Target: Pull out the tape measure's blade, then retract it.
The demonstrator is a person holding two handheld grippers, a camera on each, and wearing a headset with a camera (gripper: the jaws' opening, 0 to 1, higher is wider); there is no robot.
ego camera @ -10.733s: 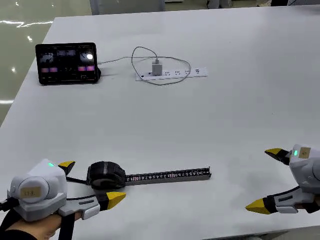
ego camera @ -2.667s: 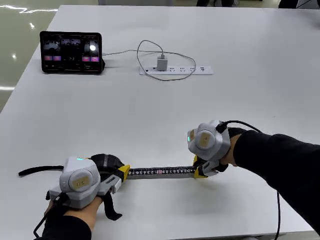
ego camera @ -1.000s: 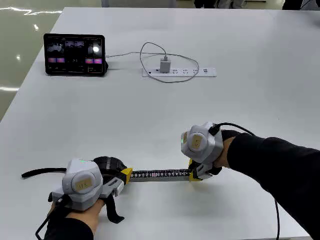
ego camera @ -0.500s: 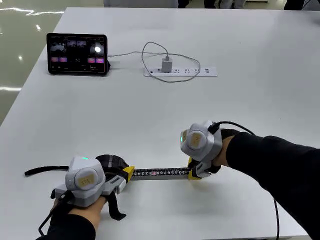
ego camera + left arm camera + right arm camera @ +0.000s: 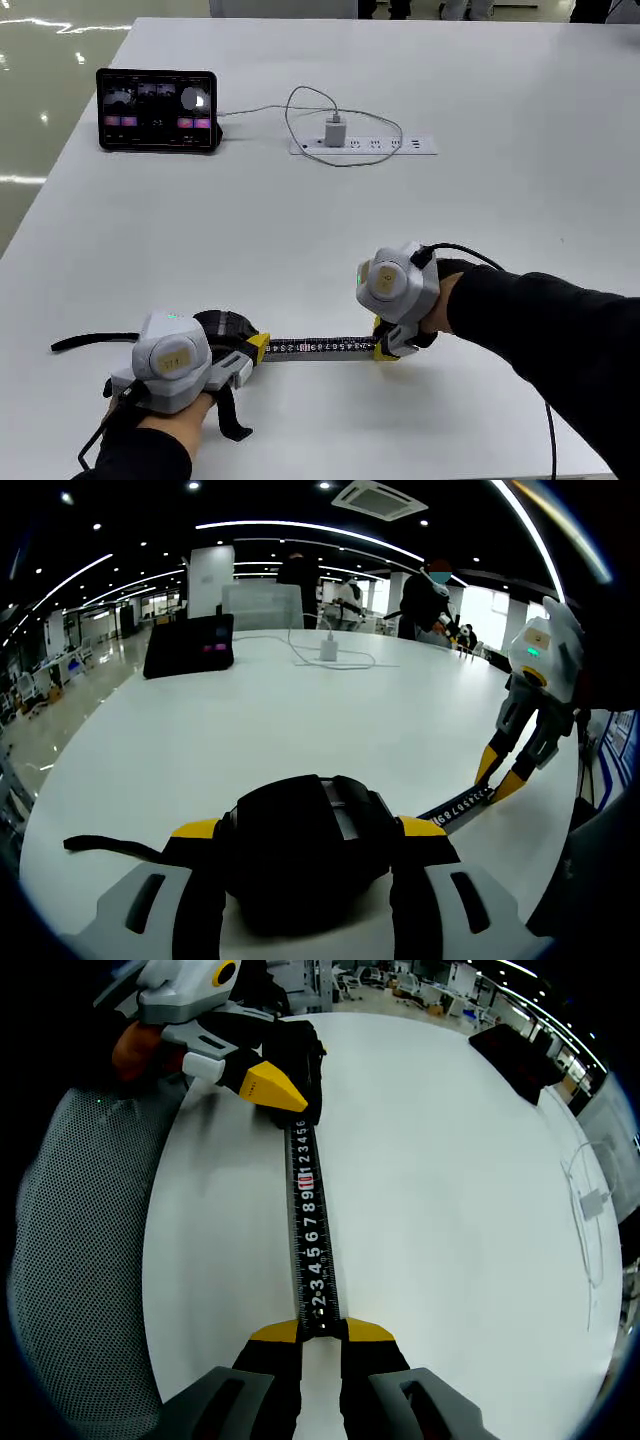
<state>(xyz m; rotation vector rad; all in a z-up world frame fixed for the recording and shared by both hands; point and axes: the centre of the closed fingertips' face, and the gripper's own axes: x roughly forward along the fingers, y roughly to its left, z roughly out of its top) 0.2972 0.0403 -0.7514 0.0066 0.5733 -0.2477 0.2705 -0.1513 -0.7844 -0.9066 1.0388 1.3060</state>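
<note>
White worktable [image 5: 480,200] on glossy pale floor [image 5: 40,90] — long ceiling light strips [image 5: 300,524] overhead

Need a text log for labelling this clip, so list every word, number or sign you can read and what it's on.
"2 3 4 5 6 7 8 9", a red mark, then "1 2 3 4 5 6": black numbered blade of the tape measure.
Too small to read: screen of the black tablet.
Blurred: tan stickers on left gripper and right gripper.
Nothing legible: white power strip.
</note>
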